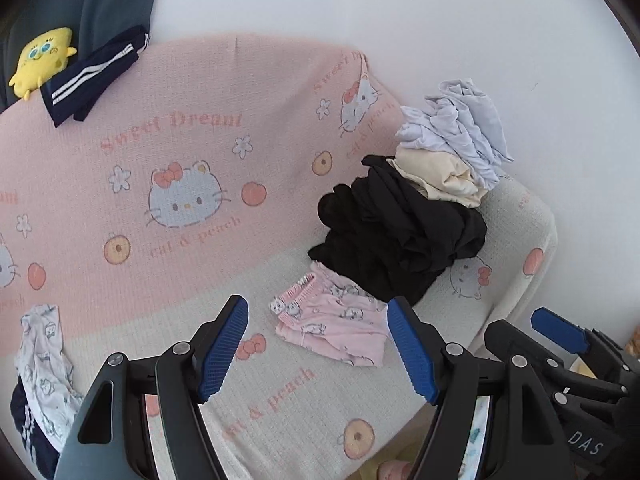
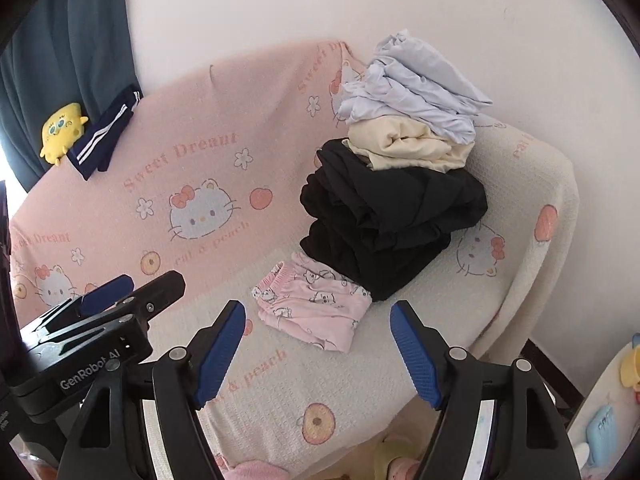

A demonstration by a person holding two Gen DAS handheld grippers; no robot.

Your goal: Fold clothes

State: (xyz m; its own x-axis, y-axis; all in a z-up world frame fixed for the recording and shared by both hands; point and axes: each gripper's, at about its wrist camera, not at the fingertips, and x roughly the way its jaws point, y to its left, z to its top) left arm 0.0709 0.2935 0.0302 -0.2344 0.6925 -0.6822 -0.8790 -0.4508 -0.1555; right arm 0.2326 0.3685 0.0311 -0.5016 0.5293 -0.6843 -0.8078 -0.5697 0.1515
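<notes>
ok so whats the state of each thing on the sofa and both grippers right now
left gripper: open, nothing between the fingers
right gripper: open, nothing between the fingers
pink printed shorts: folded flat on the seat
black garment: folded, bottom of the stack
cream garment: folded, middle of the stack
pale blue garment: folded, on top
navy striped garment: draped over the backrest
white printed garment: crumpled, unfolded

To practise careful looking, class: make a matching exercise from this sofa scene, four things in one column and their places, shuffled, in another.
Things:
1. pale blue garment
2. black garment
3. pink printed shorts
4. yellow plush toy

Places:
A. flat on the sofa seat, in front of the pile
B. top of the pile
C. far end of the sofa back, beside the striped navy garment
D. bottom of the pile, under the cream garment

Pairs: 1-B, 2-D, 3-A, 4-C
</notes>
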